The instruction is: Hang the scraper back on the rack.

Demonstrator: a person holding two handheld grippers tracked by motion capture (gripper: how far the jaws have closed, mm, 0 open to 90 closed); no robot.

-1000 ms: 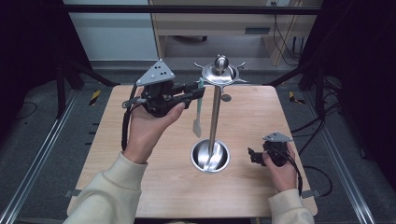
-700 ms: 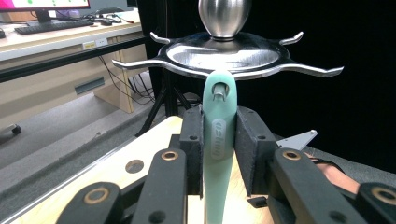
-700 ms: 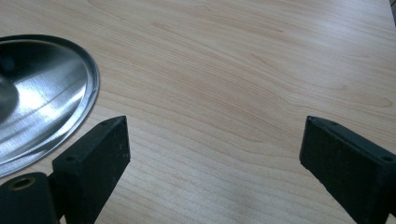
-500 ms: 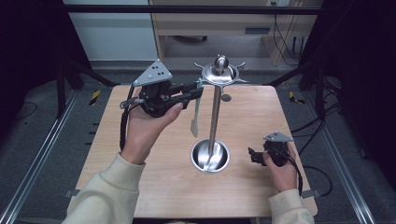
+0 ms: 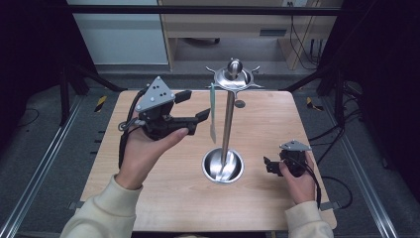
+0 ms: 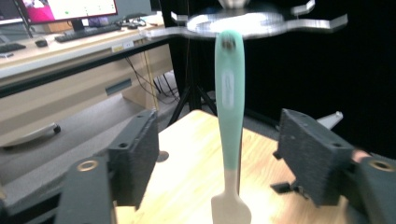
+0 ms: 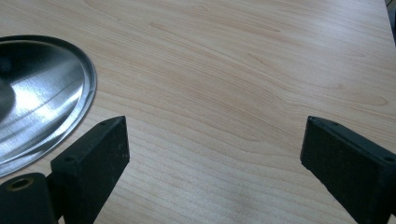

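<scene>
- The left gripper (image 5: 194, 106) is raised above the surface (image 5: 163, 193), and its jaws have just been opening; they now stand wide apart with nothing pressed between them.
- A spatula (image 6: 229, 126) with a green handle hangs straight ahead of that gripper, between the two jaws in the left gripper view but clear of both pads.
- The spatula hangs by the top of its handle from one arm of the metal rack (image 5: 233, 79), its pale blade end pointing down.
- The rack's pole (image 5: 227, 124) rises just beyond the spatula, on the far side from the left gripper, and stands in a round shiny base (image 5: 223, 166) below and to the side of it.
- In the left gripper view the rack's flat top (image 6: 243, 21), with its notched arms, spreads overhead, close above the spatula's handle.
- The right gripper (image 5: 268, 166) rests low on the surface, well apart from the left one, with the base just beside its jaws.
- Its jaws gape wide over bare wood, holding nothing; the rim of the base (image 7: 88, 74) lies beside one of them in the right gripper view.
- Behind the surface, past the left gripper, stand a desk (image 6: 70, 51) and a monitor (image 6: 65, 9).
</scene>
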